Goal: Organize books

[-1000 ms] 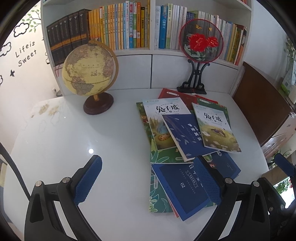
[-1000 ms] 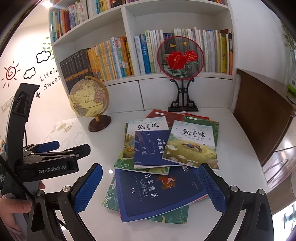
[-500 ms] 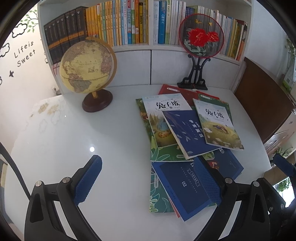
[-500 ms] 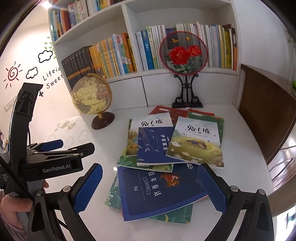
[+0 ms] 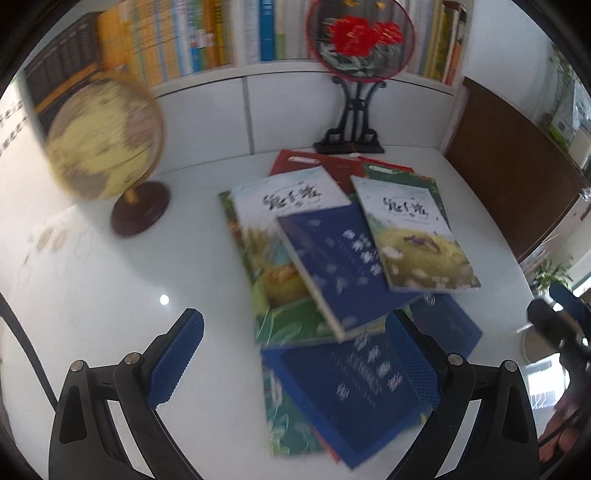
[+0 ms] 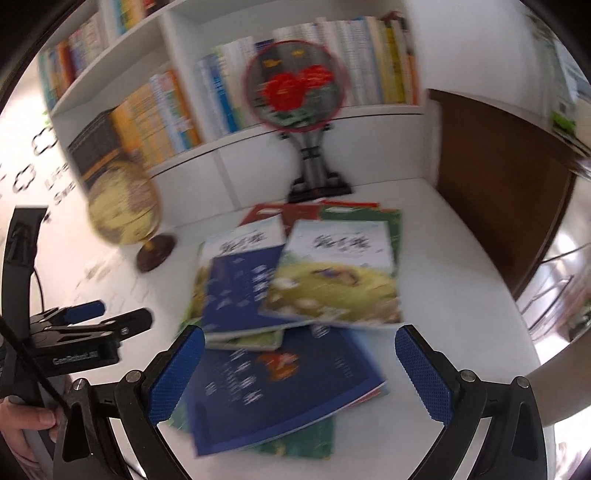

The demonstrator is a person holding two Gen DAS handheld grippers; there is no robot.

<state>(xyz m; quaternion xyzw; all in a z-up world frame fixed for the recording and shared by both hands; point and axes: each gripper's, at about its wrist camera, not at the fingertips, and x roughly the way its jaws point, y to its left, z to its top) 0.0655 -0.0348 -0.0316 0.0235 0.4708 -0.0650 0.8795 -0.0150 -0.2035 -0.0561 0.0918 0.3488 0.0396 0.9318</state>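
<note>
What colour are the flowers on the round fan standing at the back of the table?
Red, with green leaves, on the round fan; clearest in the left wrist view.

Yellowish globe (image 5: 101, 138) on a dark round base sits upper left of the left wrist frame, on the white table (image 5: 110, 295). A round fan with red flowers (image 5: 360, 37) stands on a black stand, top center. Brown panel (image 5: 509, 173), maybe a cabinet side, far right, too blurry to tell.
</note>
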